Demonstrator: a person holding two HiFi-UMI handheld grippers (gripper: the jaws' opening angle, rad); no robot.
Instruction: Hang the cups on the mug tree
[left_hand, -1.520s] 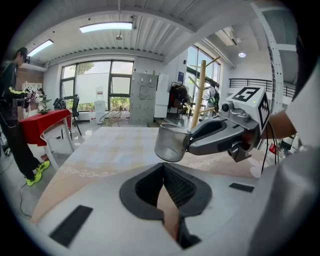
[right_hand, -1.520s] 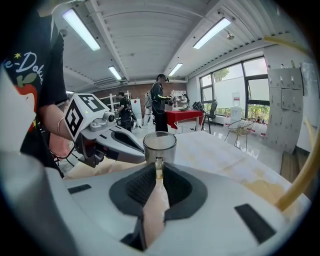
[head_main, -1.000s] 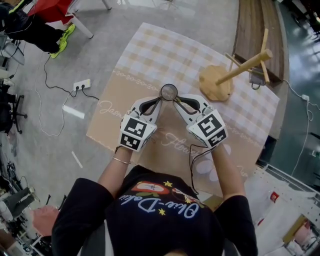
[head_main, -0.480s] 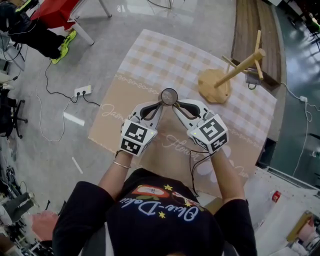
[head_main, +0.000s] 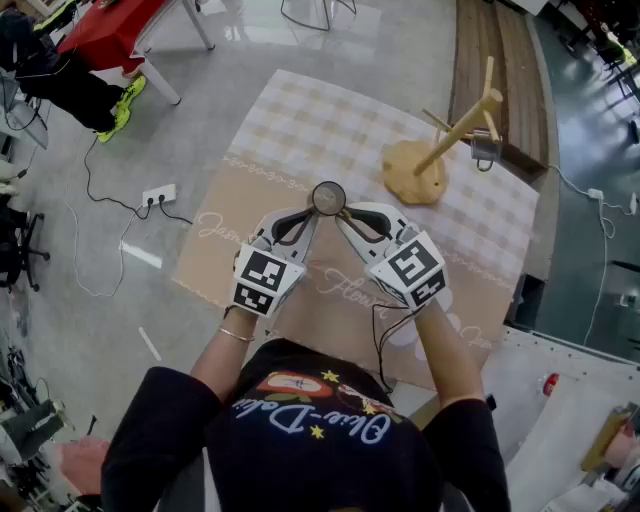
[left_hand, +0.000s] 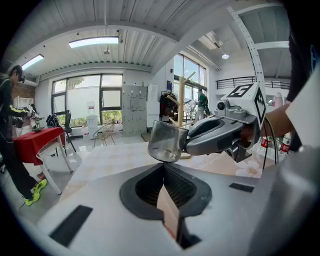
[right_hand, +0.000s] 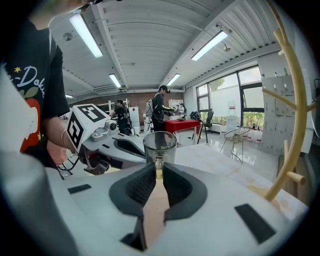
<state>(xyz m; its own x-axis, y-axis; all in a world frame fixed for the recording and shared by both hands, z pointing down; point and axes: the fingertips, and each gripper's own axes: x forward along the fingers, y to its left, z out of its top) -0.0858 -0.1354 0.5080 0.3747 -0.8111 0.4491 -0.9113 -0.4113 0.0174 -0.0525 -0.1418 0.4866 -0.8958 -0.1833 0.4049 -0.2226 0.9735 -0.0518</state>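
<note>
glass cup (right_hand: 160, 143) handle between right fingers (right_hand: 178, 187)

- Small clear glass cup (right_hand: 160, 145) at the tips of the right gripper (right_hand: 159, 171): smooth, glossy, faintly grey.
- Gripper shell: matt pale-grey plastic. Inner pads (right_hand: 139, 188): black, ribbed, rubbery.
- Pale wooden mug tree (head_main: 412, 175) beyond the gripper: smooth, satin.
- Beige checked tablecloth (head_main: 330, 110) beneath: matt, looks like cloth.
</note>
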